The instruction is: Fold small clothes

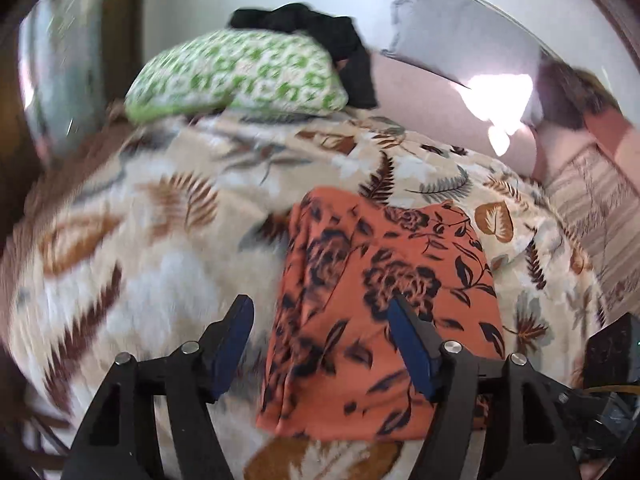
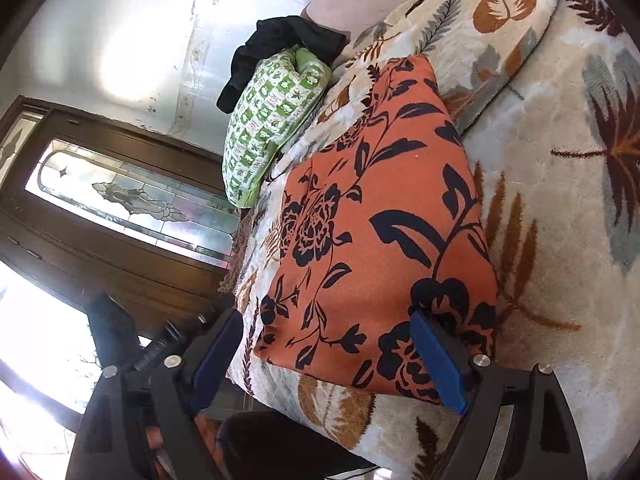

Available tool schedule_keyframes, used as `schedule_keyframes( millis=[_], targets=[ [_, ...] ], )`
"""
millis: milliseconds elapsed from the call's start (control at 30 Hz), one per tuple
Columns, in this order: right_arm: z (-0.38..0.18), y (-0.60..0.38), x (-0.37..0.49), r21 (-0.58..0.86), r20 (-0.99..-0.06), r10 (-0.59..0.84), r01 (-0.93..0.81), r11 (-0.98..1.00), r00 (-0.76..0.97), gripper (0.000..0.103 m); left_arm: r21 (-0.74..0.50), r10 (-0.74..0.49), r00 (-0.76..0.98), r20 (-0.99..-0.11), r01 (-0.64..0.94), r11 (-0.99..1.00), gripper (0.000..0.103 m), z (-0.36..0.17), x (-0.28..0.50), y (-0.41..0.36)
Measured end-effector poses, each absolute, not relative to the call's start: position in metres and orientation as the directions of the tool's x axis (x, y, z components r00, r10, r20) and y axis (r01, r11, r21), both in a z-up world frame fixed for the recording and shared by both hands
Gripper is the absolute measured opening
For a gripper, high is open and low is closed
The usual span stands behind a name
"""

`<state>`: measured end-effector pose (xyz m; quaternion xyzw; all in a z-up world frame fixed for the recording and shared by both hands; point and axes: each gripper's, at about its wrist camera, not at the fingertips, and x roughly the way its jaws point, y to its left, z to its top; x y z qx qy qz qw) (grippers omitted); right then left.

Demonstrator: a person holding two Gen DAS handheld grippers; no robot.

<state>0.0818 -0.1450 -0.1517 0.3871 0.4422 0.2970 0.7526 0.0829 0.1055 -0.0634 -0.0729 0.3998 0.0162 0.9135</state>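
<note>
One orange cloth (image 2: 376, 216), folded flat, lies on your leaf-print blanket (image 2: 560, 208). Beyond it, well apart: one green pillow (image 1: 236, 76) with one black garment (image 1: 320, 36) heaped on it. A glazed wooden door (image 2: 120, 208) stands off the bed's side. Both your tongs gape, holding nothing: left gripper (image 1: 320, 340) above the cloth's edge, right gripper (image 2: 328, 356) over its near end.
</note>
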Motion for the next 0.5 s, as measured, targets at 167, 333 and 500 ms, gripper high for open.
schedule_keyframes(
  millis=[167,333,500],
  targets=[
    [-0.140,-0.162,0.082,0.871,-0.410,0.808,-0.080,0.484,0.424,0.088,0.080,0.114,0.519,-0.847,-0.087,0.993,0.071,-0.125,0.139,0.103],
    [-0.156,-0.209,0.098,0.850,-0.478,0.723,0.058,0.523,0.498,0.091,-0.010,0.055,0.548,-0.835,-0.115,0.993,0.073,-0.136,0.130,0.120],
    [-0.192,-0.201,0.114,0.920,-0.390,0.828,0.139,0.366,0.402,0.092,-0.027,0.033,0.543,-0.839,-0.101,0.995,0.073,-0.136,0.129,0.122]
  ],
)
